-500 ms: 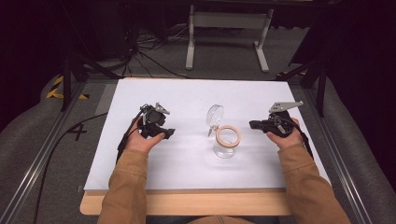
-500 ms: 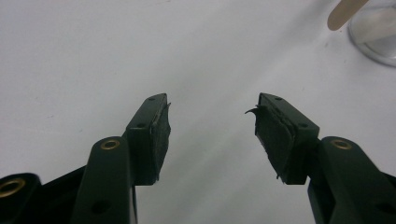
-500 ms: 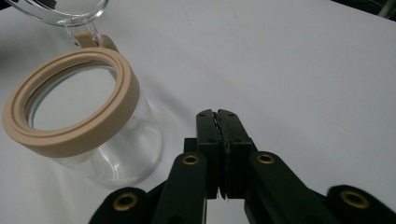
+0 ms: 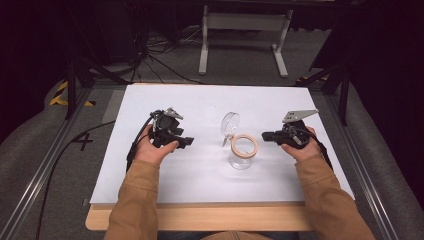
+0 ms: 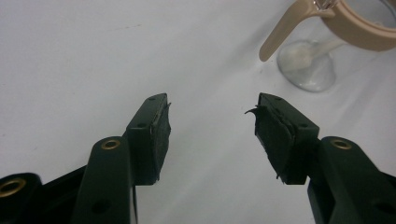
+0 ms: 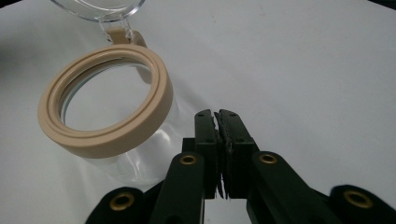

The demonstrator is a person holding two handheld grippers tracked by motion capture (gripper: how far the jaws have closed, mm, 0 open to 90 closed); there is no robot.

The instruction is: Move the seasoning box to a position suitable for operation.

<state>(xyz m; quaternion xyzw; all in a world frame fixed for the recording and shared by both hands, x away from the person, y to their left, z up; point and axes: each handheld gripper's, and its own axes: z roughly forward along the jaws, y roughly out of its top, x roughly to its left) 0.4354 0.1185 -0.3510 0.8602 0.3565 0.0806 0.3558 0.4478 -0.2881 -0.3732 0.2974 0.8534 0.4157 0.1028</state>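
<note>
A clear glass jar (image 4: 241, 153) with a beige rim ring (image 6: 105, 107) stands at the middle of the white table. Its clear hinged lid (image 4: 230, 122) is flipped up and back. In the left gripper view the jar's base (image 5: 307, 69) sits at the upper right, with a beige latch (image 5: 280, 35) hanging from the rim. My left gripper (image 4: 189, 142) rests left of the jar, jaws open and empty (image 5: 211, 128). My right gripper (image 4: 265, 135) sits just right of the jar, jaws shut on nothing (image 6: 218, 123), close beside the glass wall.
The white sheet (image 4: 210, 170) covers the table, with a wooden edge (image 4: 200, 220) at the front. Metal rails (image 4: 40, 175) run along both sides. A grey stand (image 4: 242, 22) and cables lie on the floor beyond the far edge.
</note>
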